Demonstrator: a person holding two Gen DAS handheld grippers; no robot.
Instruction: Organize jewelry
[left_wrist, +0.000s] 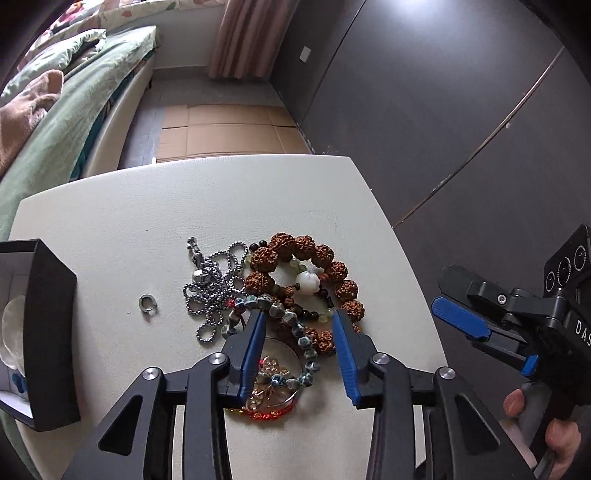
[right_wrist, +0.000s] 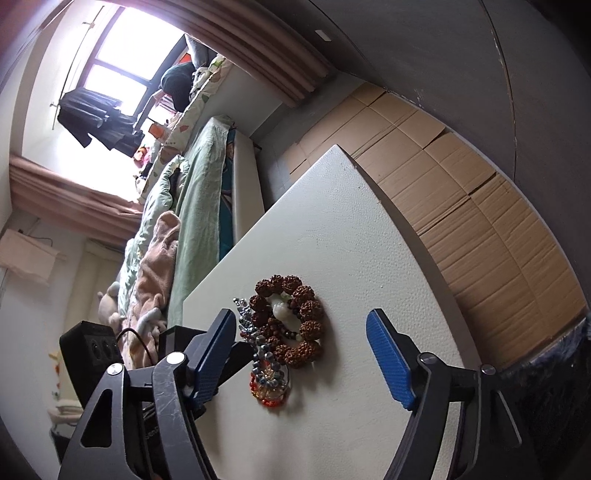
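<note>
A: Any writing to read?
B: Only "DAS" in white on the right gripper (left_wrist: 480, 325) body; the rest is cut off.
A: What jewelry lies on the counter (left_wrist: 110, 229)?
B: One heap at its middle: a bracelet of knobbly brown seeds (left_wrist: 325, 258), a steel ball chain (left_wrist: 210, 295), a strand of faceted blue-grey beads (left_wrist: 291, 328), a white carved pendant (left_wrist: 309, 280). One metal ring (left_wrist: 147, 303) lies apart, left of it.
A: And the box (left_wrist: 51, 325)?
B: Black, open, at the left edge.
A: The fingers?
B: Left gripper (left_wrist: 299, 328) spread over the faceted beads, pinching nothing. Right fingers spread too, beside the counter.
</note>
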